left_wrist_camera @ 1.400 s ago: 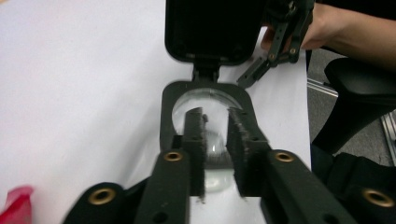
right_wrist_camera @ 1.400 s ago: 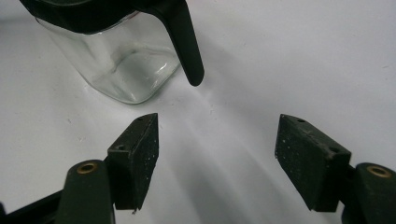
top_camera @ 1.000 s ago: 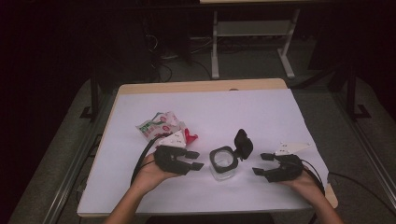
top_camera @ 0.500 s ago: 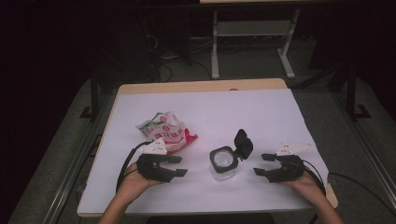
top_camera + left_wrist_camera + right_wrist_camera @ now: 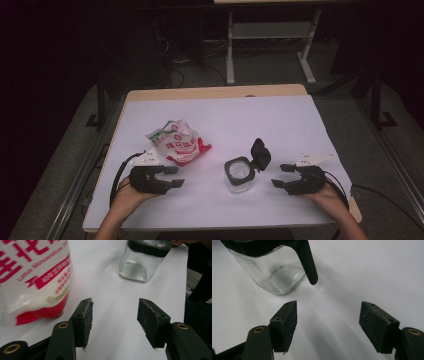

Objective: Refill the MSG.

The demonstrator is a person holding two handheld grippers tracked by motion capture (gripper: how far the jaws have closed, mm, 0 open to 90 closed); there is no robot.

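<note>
Evidently between steps, both the left gripper (image 5: pixel 174 176) and right gripper (image 5: pixel 280 175) rest with jaws apart and empty, so next the left must grasp the red-and-white plastic seasoning bag (image 5: pixel 176 143) to pour into the open square glass jar (image 5: pixel 237 173).

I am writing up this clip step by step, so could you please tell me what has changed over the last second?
The left gripper has drawn back from the glass jar toward the table's left near edge, uncovering the red-and-white bag; its jaws have just been opening, with nothing between them. The bag, the jar with its black lid up and the open right gripper stayed put.
</note>
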